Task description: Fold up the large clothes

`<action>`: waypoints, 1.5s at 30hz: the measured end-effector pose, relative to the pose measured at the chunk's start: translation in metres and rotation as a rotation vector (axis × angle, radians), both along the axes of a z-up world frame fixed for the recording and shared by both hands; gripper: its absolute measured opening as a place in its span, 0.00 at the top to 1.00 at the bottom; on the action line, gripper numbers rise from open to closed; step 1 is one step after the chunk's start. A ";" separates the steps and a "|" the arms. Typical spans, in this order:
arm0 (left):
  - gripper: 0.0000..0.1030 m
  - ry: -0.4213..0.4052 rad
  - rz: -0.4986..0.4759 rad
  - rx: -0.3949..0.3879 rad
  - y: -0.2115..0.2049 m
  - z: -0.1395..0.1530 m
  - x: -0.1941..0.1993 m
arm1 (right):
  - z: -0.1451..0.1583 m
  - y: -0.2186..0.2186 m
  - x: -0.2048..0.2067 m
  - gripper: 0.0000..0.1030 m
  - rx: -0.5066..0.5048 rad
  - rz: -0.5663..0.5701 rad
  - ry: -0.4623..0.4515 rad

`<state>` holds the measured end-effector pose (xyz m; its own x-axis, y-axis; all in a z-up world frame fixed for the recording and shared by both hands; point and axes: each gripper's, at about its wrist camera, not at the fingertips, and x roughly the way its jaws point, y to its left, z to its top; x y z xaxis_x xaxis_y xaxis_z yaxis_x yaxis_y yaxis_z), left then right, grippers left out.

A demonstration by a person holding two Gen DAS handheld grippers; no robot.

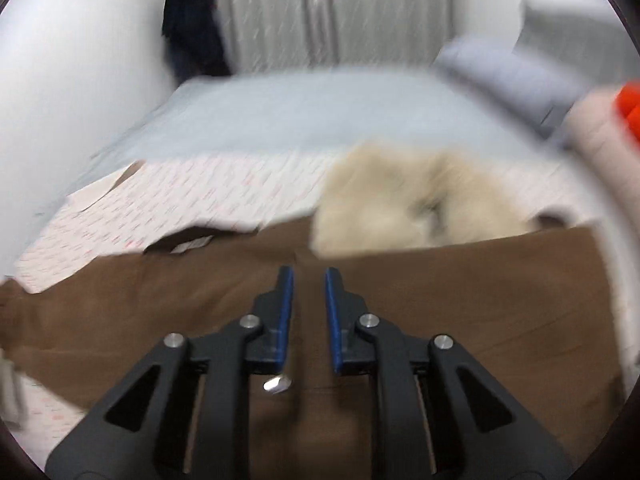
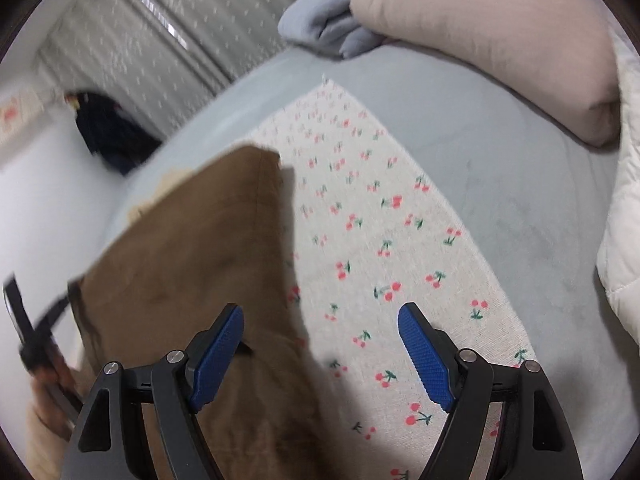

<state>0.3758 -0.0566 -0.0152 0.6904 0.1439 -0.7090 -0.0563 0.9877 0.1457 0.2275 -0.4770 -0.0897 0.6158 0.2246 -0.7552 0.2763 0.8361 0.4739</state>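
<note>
meanwhile, on the cherry-print sheet (image 2: 372, 216), i start folding the brown garment (image 1: 460, 292).
my left gripper (image 1: 309, 276) hangs nearly shut above its cloth, pinching nothing visible; my right gripper (image 2: 321, 314) gapes at its edge. next, i judge: pinch both, lift over.

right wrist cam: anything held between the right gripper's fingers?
No. The right gripper stands open, with only the cherry-print cloth and the edge of the brown garment lying below its fingers.

left wrist: close, angled down over brown garment (image 1: 440, 312) | right wrist: same garment, nearer its edge
</note>
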 end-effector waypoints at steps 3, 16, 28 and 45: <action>0.55 0.014 -0.002 -0.061 0.009 -0.010 -0.007 | -0.007 0.010 0.005 0.37 -0.035 0.005 0.032; 0.31 0.139 -0.113 -0.177 -0.007 -0.072 -0.019 | -0.024 0.048 0.025 0.65 -0.123 0.082 0.101; 0.16 0.186 -0.045 -0.197 0.052 -0.028 -0.096 | 0.043 0.083 -0.003 0.25 -0.276 0.054 0.098; 0.07 0.026 0.438 -0.304 0.274 -0.018 -0.144 | 0.076 0.156 -0.018 0.19 -0.402 0.096 0.056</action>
<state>0.2313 0.2178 -0.0335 0.5933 0.2001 -0.7797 -0.4728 0.8706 -0.1363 0.2096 -0.3212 -0.0134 0.5616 -0.0408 -0.8264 0.2039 0.9748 0.0904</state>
